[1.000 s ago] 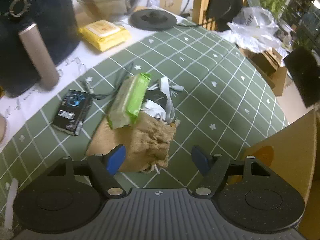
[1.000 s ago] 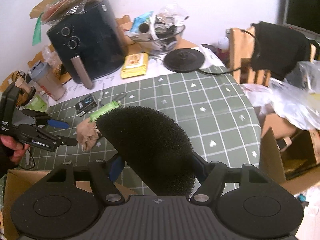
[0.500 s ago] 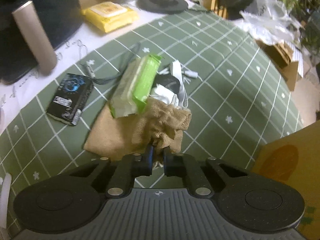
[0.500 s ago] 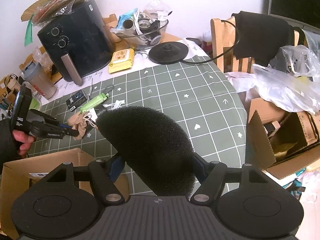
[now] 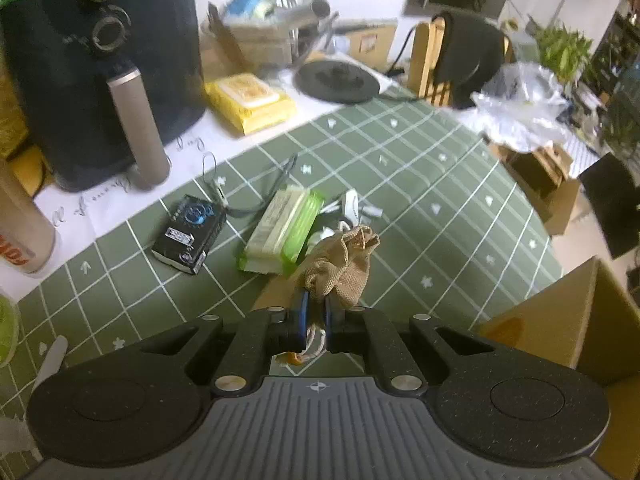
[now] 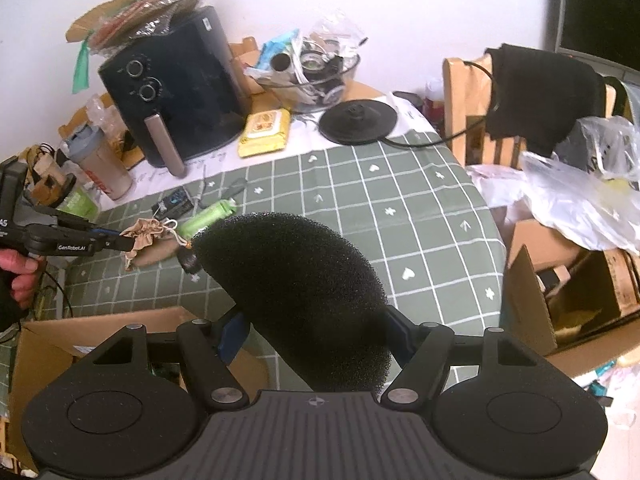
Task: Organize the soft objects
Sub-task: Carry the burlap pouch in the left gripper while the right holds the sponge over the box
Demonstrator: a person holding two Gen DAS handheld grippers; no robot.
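Note:
My left gripper [image 5: 315,312] is shut on the gathered neck of a small burlap drawstring pouch [image 5: 344,264] and holds it just above the green checked tablecloth [image 5: 440,208]. The pouch [image 6: 146,232] and the left gripper [image 6: 120,242] also show in the right wrist view. My right gripper [image 6: 316,336] is shut on a large black foam sponge [image 6: 296,296], held above the table's near edge. A green wipes pack [image 5: 282,232] lies beside the pouch.
An open cardboard box [image 6: 80,340] sits at the table's near side, its edge showing in the left wrist view [image 5: 568,320]. A black air fryer [image 5: 100,60], yellow wipes pack [image 5: 250,102], small black box [image 5: 190,234], a cable and white bits lie on the table. A chair stands at the far right.
My left gripper closed on the burlap pouch and lifted it off the table, bunching it. The right gripper rose and pulled back with the sponge.

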